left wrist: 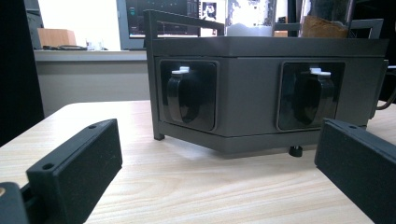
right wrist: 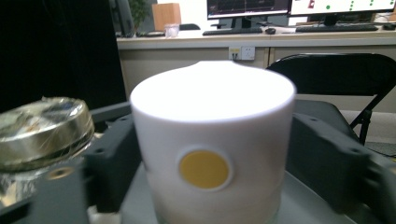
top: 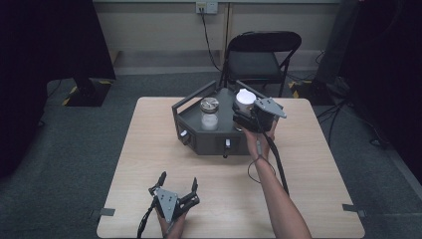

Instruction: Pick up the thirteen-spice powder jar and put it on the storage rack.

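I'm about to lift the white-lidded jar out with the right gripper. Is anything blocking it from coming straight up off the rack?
Nothing visible blocks it from above. The right gripper has its jaws on either side of the white lid of the jar. The metal-lidded jar stands apart beside it on the dark rack. The rack's handle runs along its far edge, not overhead.

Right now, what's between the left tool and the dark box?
Nothing but bare tabletop lies between the open left tool and the dark box, shown in the left gripper view.

White lid [right wrist: 212,140] close-up, blurred
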### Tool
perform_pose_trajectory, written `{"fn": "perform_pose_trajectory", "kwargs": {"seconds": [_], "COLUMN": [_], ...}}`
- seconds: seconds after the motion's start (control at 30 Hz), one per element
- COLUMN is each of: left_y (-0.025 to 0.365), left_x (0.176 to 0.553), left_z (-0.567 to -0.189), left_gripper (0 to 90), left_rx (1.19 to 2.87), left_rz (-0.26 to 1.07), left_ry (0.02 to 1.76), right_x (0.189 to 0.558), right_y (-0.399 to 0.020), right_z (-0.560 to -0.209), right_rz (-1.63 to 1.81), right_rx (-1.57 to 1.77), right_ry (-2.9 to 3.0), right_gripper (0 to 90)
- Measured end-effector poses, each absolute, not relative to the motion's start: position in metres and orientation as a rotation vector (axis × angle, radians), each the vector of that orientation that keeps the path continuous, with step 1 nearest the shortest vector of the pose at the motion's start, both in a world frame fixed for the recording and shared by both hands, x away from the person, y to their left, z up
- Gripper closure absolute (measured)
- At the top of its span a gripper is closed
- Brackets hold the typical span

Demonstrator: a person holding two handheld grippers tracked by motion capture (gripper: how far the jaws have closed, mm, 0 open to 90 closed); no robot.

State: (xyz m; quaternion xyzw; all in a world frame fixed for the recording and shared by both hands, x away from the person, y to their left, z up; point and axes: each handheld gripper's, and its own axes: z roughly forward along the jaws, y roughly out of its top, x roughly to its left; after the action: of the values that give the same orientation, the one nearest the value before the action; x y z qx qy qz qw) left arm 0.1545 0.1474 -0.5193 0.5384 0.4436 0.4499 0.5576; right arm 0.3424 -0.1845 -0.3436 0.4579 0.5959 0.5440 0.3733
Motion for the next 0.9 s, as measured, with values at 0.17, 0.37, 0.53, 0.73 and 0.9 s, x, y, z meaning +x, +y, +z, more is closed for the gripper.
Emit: {"fn": "perform_pose_trajectory", "kwargs": {"seconds": [0.17, 0.37, 0.53, 0.73, 0.9], "left_y": [0.147, 0.147, 0.147, 0.147, 0.147], "left_x": [0.155, 0.155, 0.155, 0.155, 0.155], "left_z": [-0.519, -0.519, -0.519, -0.519, -0.519], "left_gripper": [0.0, 0.0, 0.0, 0.0, 0.1], "left_rx": [1.270, 1.271, 1.271, 1.271, 1.270], "left_rz": [1.062, 1.062, 1.062, 1.062, 1.062], "left_ry": [1.047, 1.046, 1.046, 1.047, 1.047], "right_x": [0.342, 0.339, 0.331, 0.320, 0.316], "right_y": [-0.184, -0.187, -0.189, -0.194, -0.197], "right_z": [-0.344, -0.344, -0.346, -0.349, -0.356], "right_rz": [1.390, 1.424, 1.436, 1.443, 1.445], "right_rx": [1.181, 1.173, 1.155, 1.147, 1.161], "right_ry": [1.511, 1.518, 1.500, 1.497, 1.492], "right_gripper": [0.0, 0.0, 0.0, 0.0, 0.0]}}
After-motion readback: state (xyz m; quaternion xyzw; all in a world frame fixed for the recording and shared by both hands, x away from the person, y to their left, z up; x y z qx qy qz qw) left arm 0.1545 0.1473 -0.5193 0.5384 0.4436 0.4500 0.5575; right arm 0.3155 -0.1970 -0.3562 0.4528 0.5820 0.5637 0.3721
